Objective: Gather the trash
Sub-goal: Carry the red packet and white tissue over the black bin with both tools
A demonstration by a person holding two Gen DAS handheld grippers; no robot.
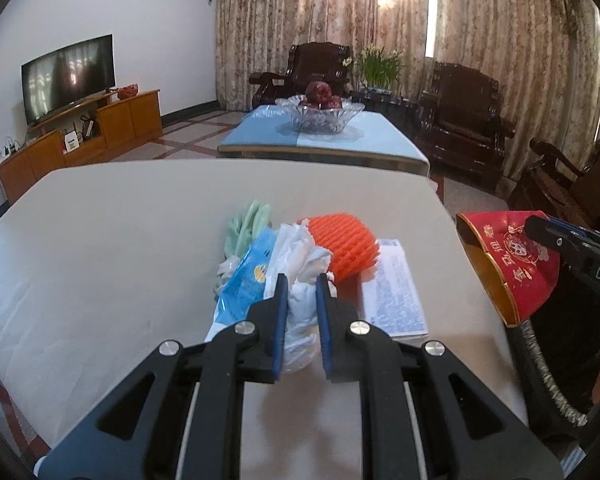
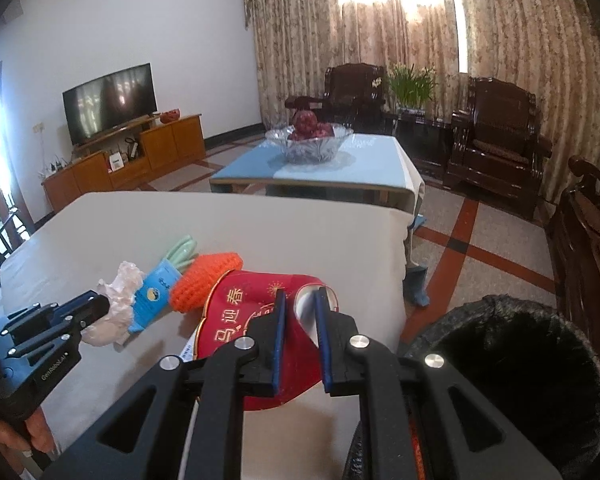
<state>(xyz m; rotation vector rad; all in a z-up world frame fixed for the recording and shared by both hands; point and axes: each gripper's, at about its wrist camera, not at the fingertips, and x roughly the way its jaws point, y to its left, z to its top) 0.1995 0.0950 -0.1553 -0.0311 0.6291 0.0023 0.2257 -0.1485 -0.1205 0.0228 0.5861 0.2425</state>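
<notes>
Above the surface (image 1: 100,240), my left fingers (image 1: 302,286) clamp crumpled white plastic (image 1: 300,308) and my right fingers (image 2: 300,300) a red paper cup (image 2: 256,300); either could slip before reaching the black bin (image 2: 512,364).

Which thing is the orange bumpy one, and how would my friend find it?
Start at the big cream table in the foreground, then look at the small pile of trash near its right side. The orange foam fruit net sits there, just behind the crumpled white plastic bag and beside a printed paper. It alone is bright orange with a ribbed mesh.
</notes>
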